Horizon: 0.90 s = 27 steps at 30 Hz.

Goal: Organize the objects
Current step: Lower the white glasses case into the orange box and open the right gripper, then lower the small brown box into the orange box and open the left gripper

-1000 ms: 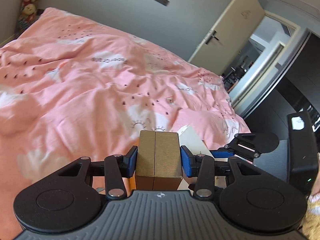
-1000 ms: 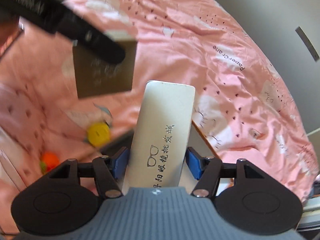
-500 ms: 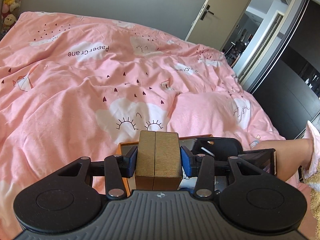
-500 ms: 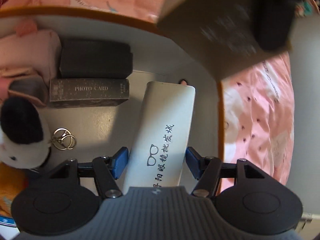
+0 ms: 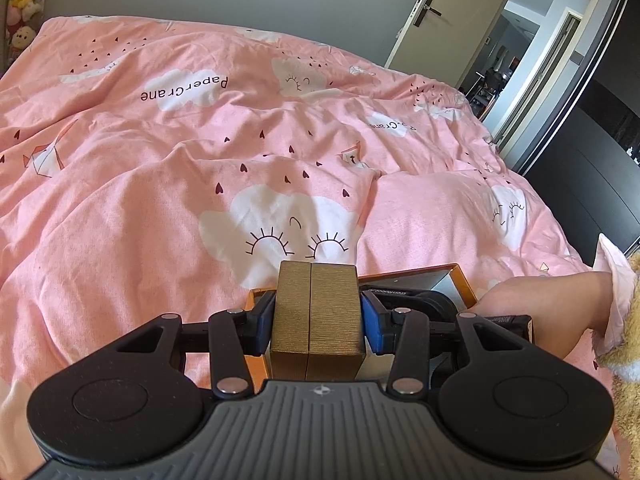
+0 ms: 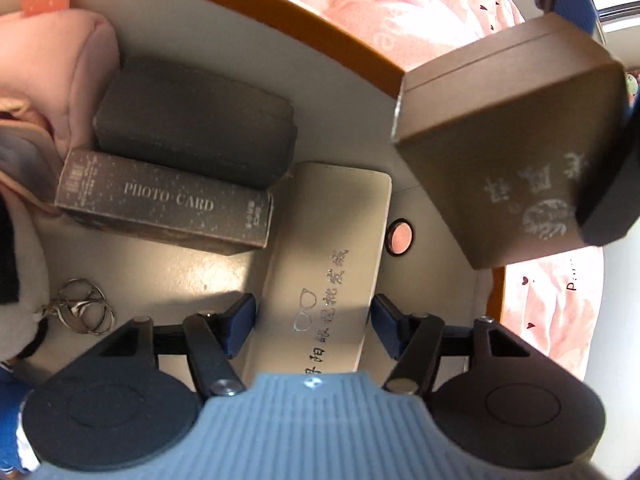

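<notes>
The left gripper [image 5: 318, 320] is level, its blue-padded fingers [image 5: 370, 322] pressed against both sides of a tall gold-brown box with a centre seam [image 5: 318, 320]. The right gripper [image 6: 312, 320] points steeply downward; its blue fingers [image 6: 240, 318] flank a long cream-white glasses case printed with dark characters [image 6: 332, 256], seemingly with a slight gap on each side, though blur makes contact uncertain. The person's bare forearm [image 5: 548, 300] reaches in from the right.
</notes>
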Tool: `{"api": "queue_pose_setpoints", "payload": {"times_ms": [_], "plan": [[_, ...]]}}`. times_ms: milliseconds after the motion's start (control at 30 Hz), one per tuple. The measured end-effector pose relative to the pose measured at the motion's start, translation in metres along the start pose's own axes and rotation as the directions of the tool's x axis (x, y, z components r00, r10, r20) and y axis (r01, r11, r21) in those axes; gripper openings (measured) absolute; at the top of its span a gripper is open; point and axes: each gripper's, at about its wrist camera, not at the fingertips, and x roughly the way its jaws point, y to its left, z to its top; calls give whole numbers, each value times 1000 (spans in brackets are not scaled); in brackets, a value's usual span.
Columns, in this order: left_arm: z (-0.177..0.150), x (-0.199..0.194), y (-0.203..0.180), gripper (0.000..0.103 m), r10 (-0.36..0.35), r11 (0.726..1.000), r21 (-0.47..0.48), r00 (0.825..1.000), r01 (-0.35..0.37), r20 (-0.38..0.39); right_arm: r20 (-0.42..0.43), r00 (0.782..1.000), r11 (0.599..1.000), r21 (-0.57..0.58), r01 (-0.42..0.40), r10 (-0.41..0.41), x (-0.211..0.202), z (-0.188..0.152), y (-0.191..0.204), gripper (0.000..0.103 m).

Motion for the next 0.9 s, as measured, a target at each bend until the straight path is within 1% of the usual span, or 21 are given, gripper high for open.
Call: {"api": "queue_pose_setpoints", "payload": {"times_ms": [67,167,233,300,367,433,467,500,567,600,667,733,833,867,900], "plan": [[0,0,0,51,2,1000,2,1000,-2,0,-4,1000,1000,12,5,-5,-1,-2,0,65],[-1,0,0,51,2,1000,-2,1000,-2,-1,4,998,998,36,60,-60,-9,-6,-1,70],[-1,-1,0,51,-5,1000,-10,1000,5,-4,5,997,993,91,80,-81,-18,-10,-7,69],[-3,-4,-2,51,-18,1000,-12,1000,18,-1,5,997,980,184,71,-73,-28,-16,-16,65],[-4,-7,-7,51,-27,1000,-9,1000,27,4,-6,999,953,300,50,-51,-40,-24,-24,60],[-7,-8,-12,51,-48,999,-20,999,48,1,-31,999,908,416,39,-28,-50,-33,-30,49],[-9,-7,-15,51,-68,997,-39,998,68,-8,-46,999,882,469,37,-17,-57,-37,-31,47],[-11,-5,-16,51,-92,994,-63,996,91,-21,-57,998,857,514,37,-9,-63,-42,-31,44],[-17,0,-20,51,-152,984,-106,987,145,-59,-58,998,820,572,40,-8,-77,-49,-27,40],[-22,5,-24,51,-163,982,-113,983,154,-78,-51,999,803,595,37,-8,-84,-53,-23,38],[-31,12,-31,51,-150,984,-111,983,138,-104,-47,999,770,637,40,-13,-96,-59,-17,36],[-39,20,-36,51,-132,986,-114,983,118,-129,-64,997,739,670,66,-31,-104,-59,-6,36],[-50,30,-44,51,-93,991,-112,983,76,-160,-92,994,715,691,105,-57,-108,-61,3,36],[-52,33,-47,51,-75,993,-101,984,59,-160,-102,993,712,693,117,-64,-108,-52,12,36],[-54,36,-50,51,-56,995,-90,985,42,-161,-106,992,710,692,127,-74,-109,-52,17,36]]}}
